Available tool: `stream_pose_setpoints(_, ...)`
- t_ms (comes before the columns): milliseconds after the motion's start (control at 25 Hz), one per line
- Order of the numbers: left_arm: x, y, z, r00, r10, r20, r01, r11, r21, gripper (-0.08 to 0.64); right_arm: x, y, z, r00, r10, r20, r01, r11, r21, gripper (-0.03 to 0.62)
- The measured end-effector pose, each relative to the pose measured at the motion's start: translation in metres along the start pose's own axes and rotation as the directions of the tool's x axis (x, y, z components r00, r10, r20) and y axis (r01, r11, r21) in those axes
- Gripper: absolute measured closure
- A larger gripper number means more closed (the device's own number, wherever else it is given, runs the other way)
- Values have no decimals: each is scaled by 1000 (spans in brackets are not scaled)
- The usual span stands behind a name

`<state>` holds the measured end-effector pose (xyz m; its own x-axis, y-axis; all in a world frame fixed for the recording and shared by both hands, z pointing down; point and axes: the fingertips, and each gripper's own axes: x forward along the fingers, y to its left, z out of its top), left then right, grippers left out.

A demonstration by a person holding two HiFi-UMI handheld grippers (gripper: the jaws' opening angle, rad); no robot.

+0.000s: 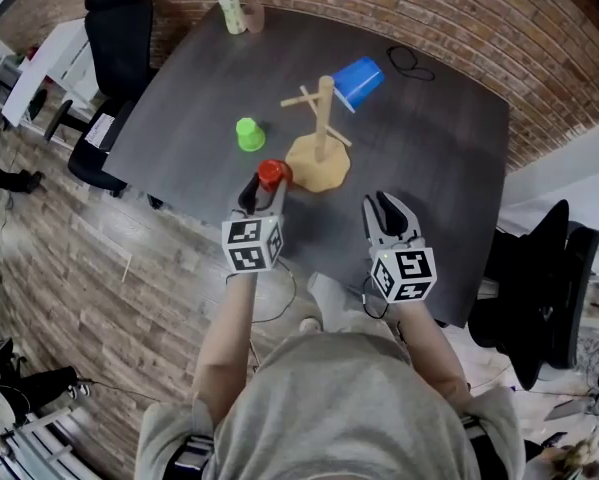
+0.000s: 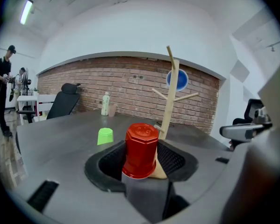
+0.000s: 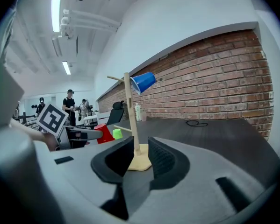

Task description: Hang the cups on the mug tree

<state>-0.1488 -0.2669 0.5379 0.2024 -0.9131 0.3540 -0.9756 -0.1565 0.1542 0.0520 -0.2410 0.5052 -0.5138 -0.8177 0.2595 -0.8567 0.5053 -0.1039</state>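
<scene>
A red cup [image 1: 272,174] stands upside down between the jaws of my left gripper [image 1: 264,190], which is shut on it just left of the mug tree's base. In the left gripper view both pads press the red cup [image 2: 140,148]. The wooden mug tree [image 1: 322,133] stands mid-table with a blue cup [image 1: 359,81] hung on an upper right peg. A green cup [image 1: 249,134] sits upside down on the table left of the tree. My right gripper [image 1: 387,208] hovers near the table's front edge, open, nothing between its jaws; the mug tree [image 3: 132,120] shows beyond them.
A bottle [image 1: 231,8] and a small cup stand at the table's far left corner. A black cable [image 1: 409,61] lies at the far right. Black office chairs [image 1: 119,28] flank the dark table [image 1: 199,88]; a brick wall runs behind it.
</scene>
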Motion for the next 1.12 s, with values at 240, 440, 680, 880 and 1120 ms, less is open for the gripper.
stream_pose_setpoints(240, -20, -3, 35, 997, -15, 71, 14, 1000, 11, 357, -16, 13, 3, 1000, 4, 11, -4, 1000, -4, 502)
stream_pose_setpoints(440, -37, -8, 56, 994, -25, 109, 24, 1000, 15, 356, -29, 25, 6, 1000, 13, 21, -12, 1000, -6, 503)
stream_pose_setpoints(680, -44, -19, 75, 989, -53, 136, 49, 998, 26, 356, -39, 29, 13, 1000, 6, 25, -5, 1000, -11, 503)
stream_pose_setpoints(880, -36, -28, 80, 988, -72, 133, 68, 997, 36, 356, -41, 22, 21, 999, -9, 35, 9, 1000, -9, 503)
stream_pose_setpoints(1120, -18, -34, 73, 991, -85, 103, 82, 996, 34, 356, -35, 16, 31, 999, -11, 44, 11, 1000, -2, 503)
